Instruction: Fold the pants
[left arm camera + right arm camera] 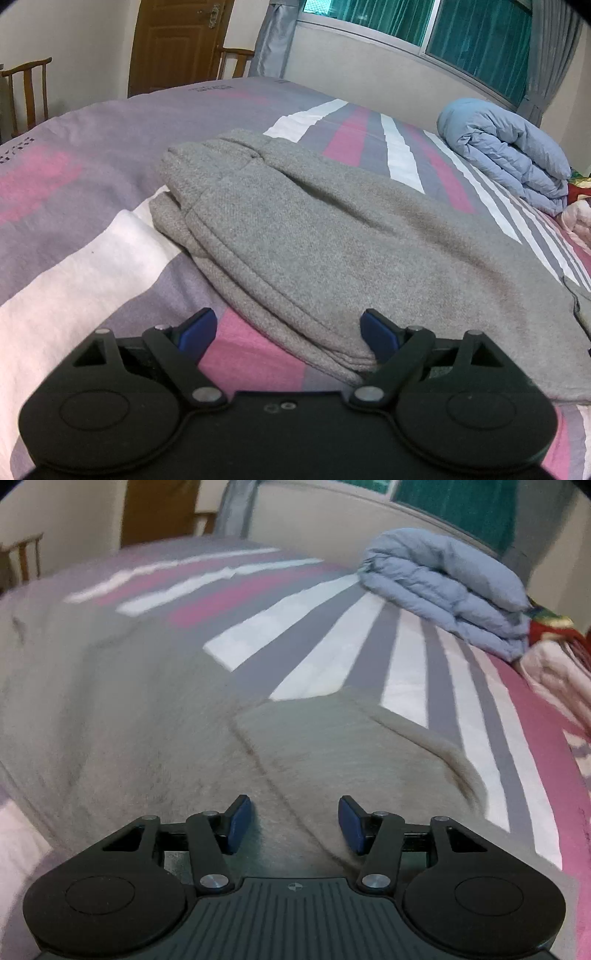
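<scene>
right claw (294,823) parted over grey pants (147,709), striped bedspread (406,672)

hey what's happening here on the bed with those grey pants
A person is folding grey pants on a striped bed cover, using a handheld gripper in each hand. The pants already lie doubled over in layers. The left gripper sits open at their near folded edge, gripping nothing. The right gripper is over the grey fabric with its blue pads apart, also holding nothing. A folded blue quilt lies farther back by the window.
</scene>
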Tool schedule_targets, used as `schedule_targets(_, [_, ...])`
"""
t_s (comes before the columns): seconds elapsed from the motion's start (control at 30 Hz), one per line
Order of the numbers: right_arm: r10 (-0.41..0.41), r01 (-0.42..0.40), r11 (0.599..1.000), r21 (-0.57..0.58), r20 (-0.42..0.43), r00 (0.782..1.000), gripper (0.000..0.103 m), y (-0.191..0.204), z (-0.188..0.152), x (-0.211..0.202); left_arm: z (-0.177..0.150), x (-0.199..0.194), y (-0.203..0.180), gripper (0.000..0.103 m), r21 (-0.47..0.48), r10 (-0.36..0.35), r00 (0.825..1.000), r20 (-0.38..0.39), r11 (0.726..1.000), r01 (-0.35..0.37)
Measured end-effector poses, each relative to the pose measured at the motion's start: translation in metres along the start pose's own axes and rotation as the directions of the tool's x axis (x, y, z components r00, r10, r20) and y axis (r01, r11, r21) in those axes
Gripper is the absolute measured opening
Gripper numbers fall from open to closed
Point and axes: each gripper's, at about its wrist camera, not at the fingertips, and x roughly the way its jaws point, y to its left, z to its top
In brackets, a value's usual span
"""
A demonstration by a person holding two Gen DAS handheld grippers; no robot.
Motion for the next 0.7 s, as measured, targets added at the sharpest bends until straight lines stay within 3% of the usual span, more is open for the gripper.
schedule_targets(0.1, [-0.021,0.021,1.0,0.0,0.01,1.0,0.049,0.005,0.002,0.01,0.0,0.001,-0.001,0.082,-0.004,0.003,1.0,-0.001,1.0,-0.003])
schedule_targets(0.13, [-0.02,0.019,0.999,0.037,0.016,1.0,0.021,0.001,0.004,0.012,0.0,0.001,-0.002,0.082,-0.002,0.004,1.0,-0.002,1.0,-0.004])
schedule_targets(0.17, [-0.017,0.016,0.997,0.076,0.02,1.0,0.01,-0.006,0.007,0.012,0.0,0.002,-0.002,0.083,-0.001,0.006,1.0,-0.003,1.0,-0.006])
schedule_targets(0.27, [-0.023,0.002,0.971,0.239,0.089,0.996,0.004,-0.036,0.009,-0.007,0.0,0.001,-0.002,0.083,0.0,0.006,1.0,-0.003,1.0,-0.006])
schedule_targets(0.37, [-0.091,-0.01,0.895,0.446,0.204,0.975,0.003,-0.081,0.001,-0.046,0.0,0.001,-0.002,0.083,0.0,0.004,1.0,-0.003,1.0,-0.004])
schedule_targets(0.5, [-0.22,-0.043,0.697,0.716,0.271,0.937,0.003,-0.147,-0.05,-0.102,0.0,0.001,-0.002,0.083,0.001,0.002,1.0,-0.002,1.0,-0.002])
schedule_targets(0.6, [-0.268,-0.052,0.525,0.849,0.223,0.937,0.003,-0.182,-0.106,-0.119,0.0,0.001,-0.003,0.083,0.001,0.003,1.0,-0.002,1.0,-0.003])
schedule_targets(0.67, [-0.266,-0.079,0.392,0.917,0.195,0.944,0.003,-0.199,-0.142,-0.121,0.001,0.001,-0.003,0.083,0.001,0.005,1.0,-0.002,1.0,-0.005])
schedule_targets(0.7, [-0.264,-0.085,0.345,0.935,0.183,0.947,0.003,-0.205,-0.156,-0.121,0.001,0.001,-0.003,0.083,0.001,0.006,1.0,-0.002,1.0,-0.006])
